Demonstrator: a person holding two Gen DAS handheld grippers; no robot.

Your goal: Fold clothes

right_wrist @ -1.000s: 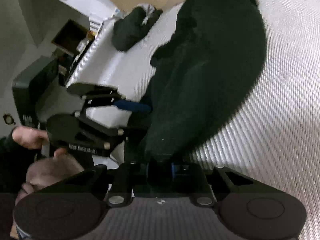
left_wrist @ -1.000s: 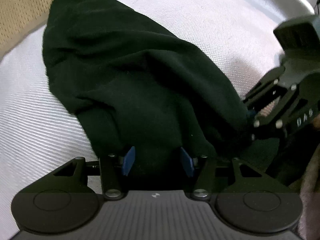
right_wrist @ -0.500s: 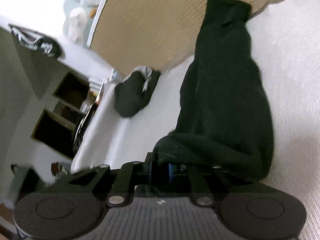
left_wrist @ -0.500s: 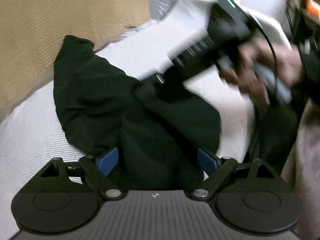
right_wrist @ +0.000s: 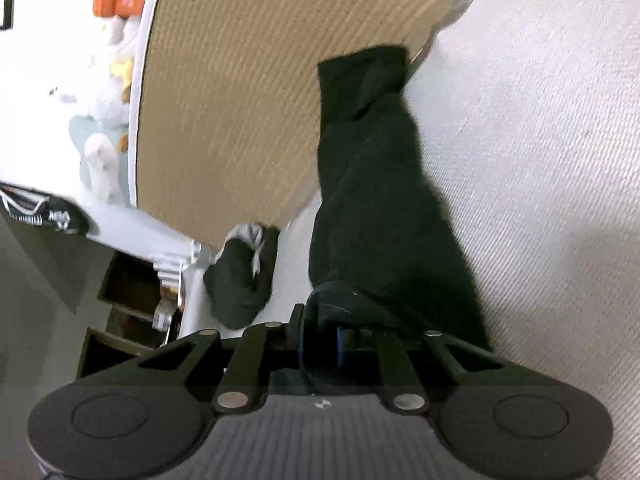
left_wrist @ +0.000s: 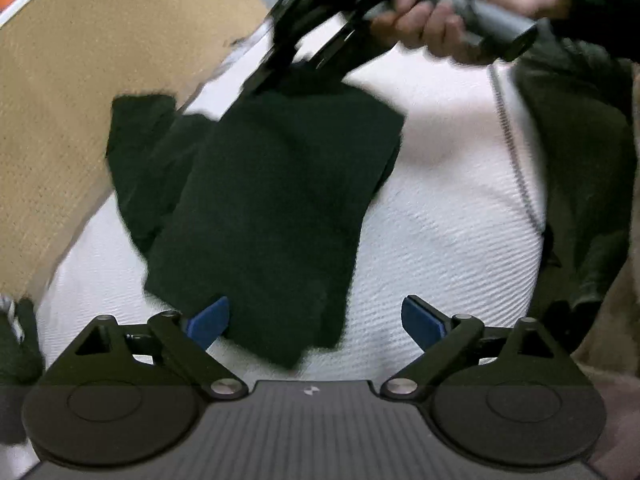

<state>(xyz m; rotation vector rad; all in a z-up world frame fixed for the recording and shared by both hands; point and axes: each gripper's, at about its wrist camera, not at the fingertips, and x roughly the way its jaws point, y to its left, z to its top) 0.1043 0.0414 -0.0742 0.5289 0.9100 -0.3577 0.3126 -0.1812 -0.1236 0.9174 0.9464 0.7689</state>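
A dark green garment (left_wrist: 272,200) lies on the white textured bed cover (left_wrist: 440,220), its near half doubled over. My left gripper (left_wrist: 316,316) hovers over the garment's near corner. Its jaws are opening wide, and the blue pads (left_wrist: 208,320) do not press the cloth between them. In the right wrist view my right gripper (right_wrist: 320,340) is shut on a bunched edge of the garment (right_wrist: 380,208). The left wrist view shows that right gripper (left_wrist: 304,68) at the garment's far edge, with a person's hand (left_wrist: 440,20) on its handle.
A tan woven panel (right_wrist: 240,100) borders the bed cover on the far side. A second dark bundle with a grey patch (right_wrist: 244,276) lies at the bed's corner, next to dark shelves (right_wrist: 120,292). A dark jacket sleeve (left_wrist: 580,160) hangs at the right.
The left jaws spread wide and let go of the garment, and the left gripper rose a little. The right gripper carried its pinched edge across towards the tan panel, folding the cloth over.
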